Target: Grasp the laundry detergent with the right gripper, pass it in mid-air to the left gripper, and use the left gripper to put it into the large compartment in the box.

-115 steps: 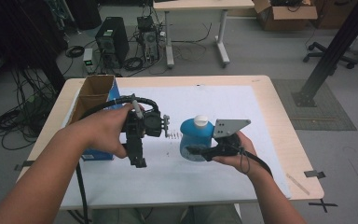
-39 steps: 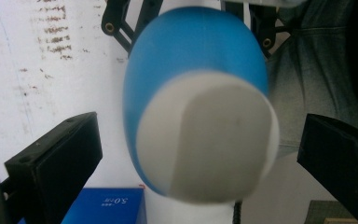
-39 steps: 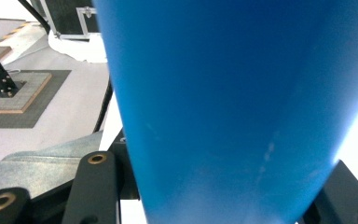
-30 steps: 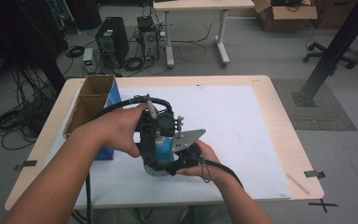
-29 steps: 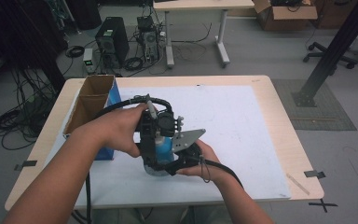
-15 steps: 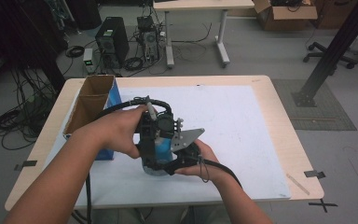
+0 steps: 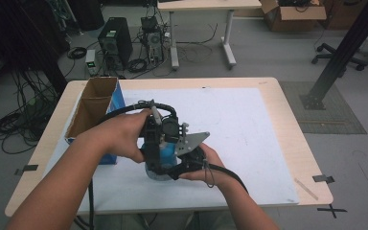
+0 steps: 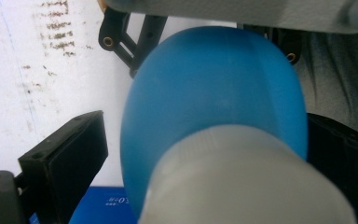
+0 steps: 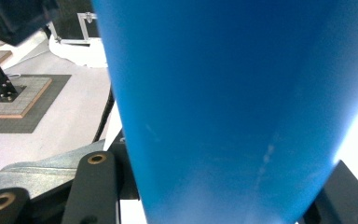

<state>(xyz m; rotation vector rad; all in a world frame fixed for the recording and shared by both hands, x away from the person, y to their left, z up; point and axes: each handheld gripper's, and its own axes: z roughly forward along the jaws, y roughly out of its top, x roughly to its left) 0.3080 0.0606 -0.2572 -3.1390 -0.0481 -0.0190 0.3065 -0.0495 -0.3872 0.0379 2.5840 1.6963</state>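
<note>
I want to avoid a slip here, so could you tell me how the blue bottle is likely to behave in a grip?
The blue bottle looks smooth and rounded, so it may slide between flat jaws. Its wall tapers, so a squeeze could push it along. It is probably light plastic.

A light wooden table (image 7: pixel 287 124) carries a large white sheet (image 7: pixel 239 124) that covers most of its top, with bare wood showing along the edges. An open cardboard box with blue sides (image 7: pixel 92 111) stands on the sheet, just past the left gripper's (image 7: pixel 159 160) fingers on their outer side. The sheet's worn, smudged surface shows beyond those fingers (image 8: pixel 70 149).
</note>
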